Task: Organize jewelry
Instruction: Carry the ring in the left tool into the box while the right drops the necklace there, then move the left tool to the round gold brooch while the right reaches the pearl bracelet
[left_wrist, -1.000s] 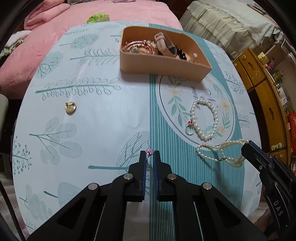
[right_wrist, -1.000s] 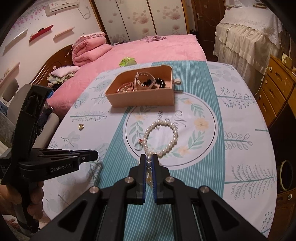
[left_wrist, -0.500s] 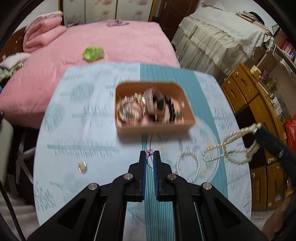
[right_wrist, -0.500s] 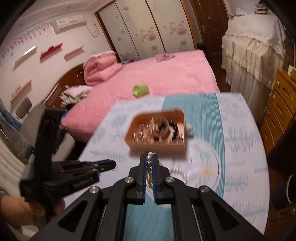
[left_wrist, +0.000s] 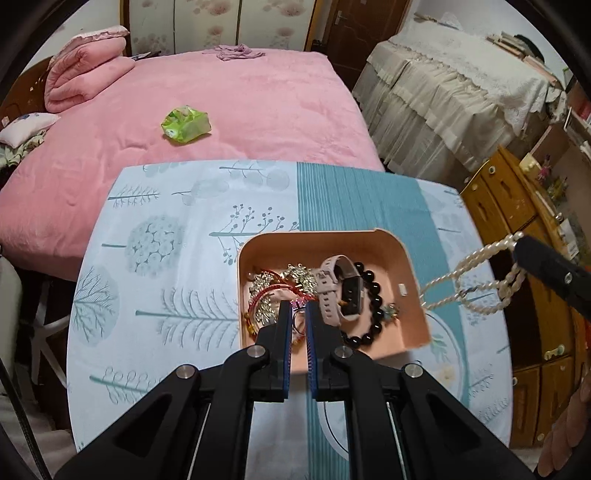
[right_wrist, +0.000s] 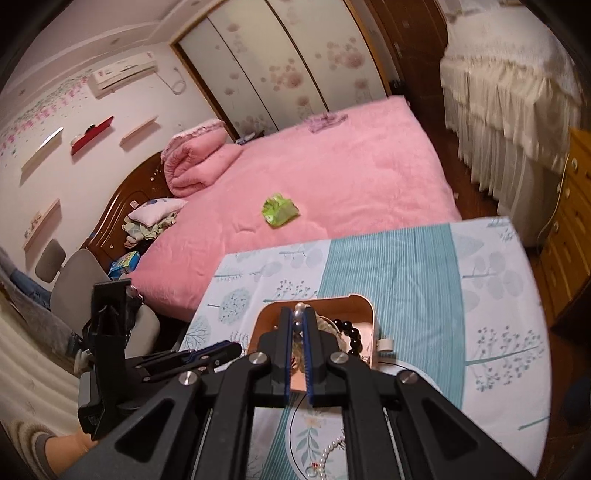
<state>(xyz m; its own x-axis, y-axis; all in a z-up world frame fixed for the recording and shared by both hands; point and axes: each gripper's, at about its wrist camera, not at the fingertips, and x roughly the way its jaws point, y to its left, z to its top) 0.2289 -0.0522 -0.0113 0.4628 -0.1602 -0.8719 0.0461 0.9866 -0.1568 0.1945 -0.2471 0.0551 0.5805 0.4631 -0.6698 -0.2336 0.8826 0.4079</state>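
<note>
A peach tray (left_wrist: 384, 258) sits on the leaf-print tablecloth (left_wrist: 166, 258) and holds a pink watch (left_wrist: 332, 284), a black bead bracelet (left_wrist: 373, 295) and red and silver pieces. My left gripper (left_wrist: 298, 308) hangs over the tray's near left part, shut on a small pink-stone ring (left_wrist: 297, 303). My right gripper (right_wrist: 300, 314) is shut on a pearl necklace (right_wrist: 300, 306) above the tray (right_wrist: 364, 301). In the left wrist view the necklace (left_wrist: 476, 257) dangles from the right gripper (left_wrist: 517, 247) just right of the tray. A pearl bracelet (right_wrist: 330, 452) lies on the cloth.
A pink bed (left_wrist: 240, 103) with a green packet (left_wrist: 186, 124) lies just beyond the table's far edge. Wooden drawers (left_wrist: 517, 206) stand to the right and a grey chair (right_wrist: 77, 280) to the left. A person's hand (left_wrist: 565, 435) shows at the lower right.
Both grippers have risen and moved forward from the near part of the table to above the tray. The pearl necklace has come off the cloth and now hangs from the right gripper.
</note>
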